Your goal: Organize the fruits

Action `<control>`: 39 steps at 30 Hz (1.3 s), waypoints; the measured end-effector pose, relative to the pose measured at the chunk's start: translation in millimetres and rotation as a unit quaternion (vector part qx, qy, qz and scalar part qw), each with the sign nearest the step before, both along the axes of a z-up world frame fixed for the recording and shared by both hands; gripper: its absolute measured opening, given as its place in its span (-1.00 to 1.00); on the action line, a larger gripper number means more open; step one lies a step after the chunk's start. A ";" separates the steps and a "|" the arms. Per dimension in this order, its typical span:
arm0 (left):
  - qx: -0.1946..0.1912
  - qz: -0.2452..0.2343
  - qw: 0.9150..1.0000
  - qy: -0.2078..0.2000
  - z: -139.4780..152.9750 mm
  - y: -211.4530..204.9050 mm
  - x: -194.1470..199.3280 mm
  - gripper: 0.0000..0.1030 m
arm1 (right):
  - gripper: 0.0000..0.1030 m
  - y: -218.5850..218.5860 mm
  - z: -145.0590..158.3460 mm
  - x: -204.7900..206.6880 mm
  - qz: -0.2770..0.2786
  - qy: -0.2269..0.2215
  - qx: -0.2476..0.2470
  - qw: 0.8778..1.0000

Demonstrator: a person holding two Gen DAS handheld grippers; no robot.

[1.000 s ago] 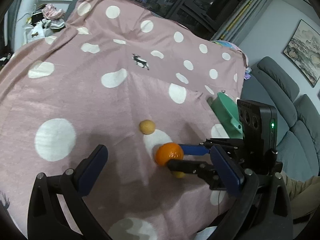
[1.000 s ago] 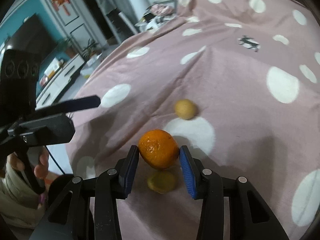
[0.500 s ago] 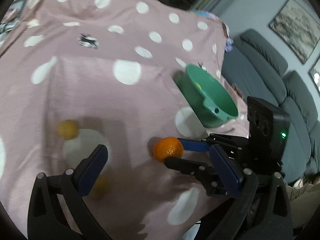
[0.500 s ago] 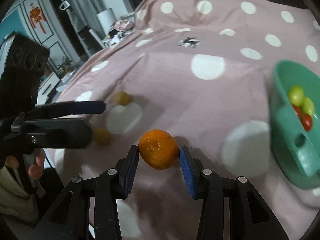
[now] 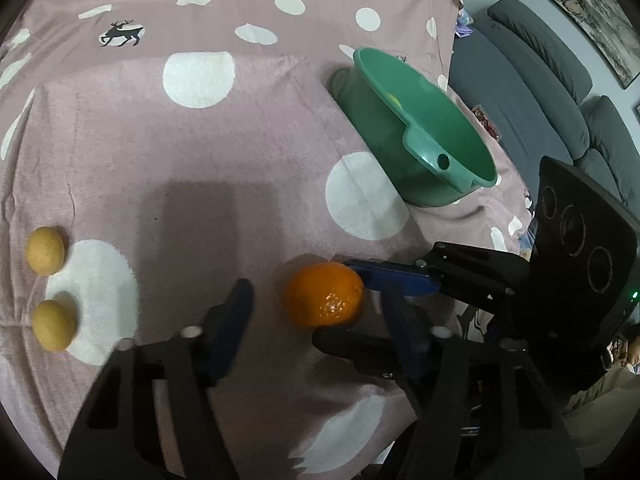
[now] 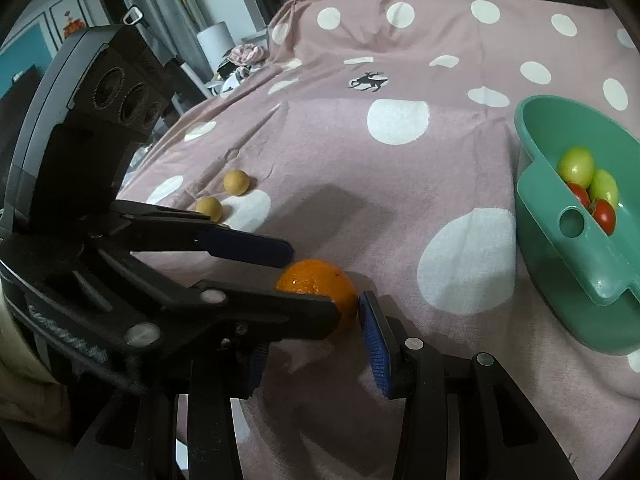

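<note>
We find no text that can be read. The left gripper (image 6: 308, 280) carries pale raised lettering along its black body at the near left of the right wrist view, but we cannot make it out. The pink dotted cloth (image 5: 240, 140) bears only a small black deer figure (image 5: 120, 34), far left.

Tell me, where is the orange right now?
The orange sits between the right gripper pads, low in both views, left of the green basin.
</note>
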State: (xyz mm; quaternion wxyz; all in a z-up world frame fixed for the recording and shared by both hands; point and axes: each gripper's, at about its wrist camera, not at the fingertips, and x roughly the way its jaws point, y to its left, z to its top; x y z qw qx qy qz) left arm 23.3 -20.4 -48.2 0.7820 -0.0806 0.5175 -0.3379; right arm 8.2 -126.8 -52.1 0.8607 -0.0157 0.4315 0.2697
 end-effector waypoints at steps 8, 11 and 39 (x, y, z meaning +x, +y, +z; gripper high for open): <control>0.003 -0.004 1.000 0.013 -3.3 -4.1 0.0 -0.15 | -0.15 3.4 -2.6 -1.6 0.014 -0.005 -0.004 1.000; 0.002 0.000 1.000 0.014 -3.3 -3.4 -0.4 -0.15 | -0.14 2.9 -2.7 -1.6 0.013 -0.004 0.000 1.000; 0.011 -0.014 0.998 -0.053 43.6 -32.8 -12.0 -0.15 | -0.15 -21.0 37.3 -24.7 -0.021 -0.072 0.026 0.997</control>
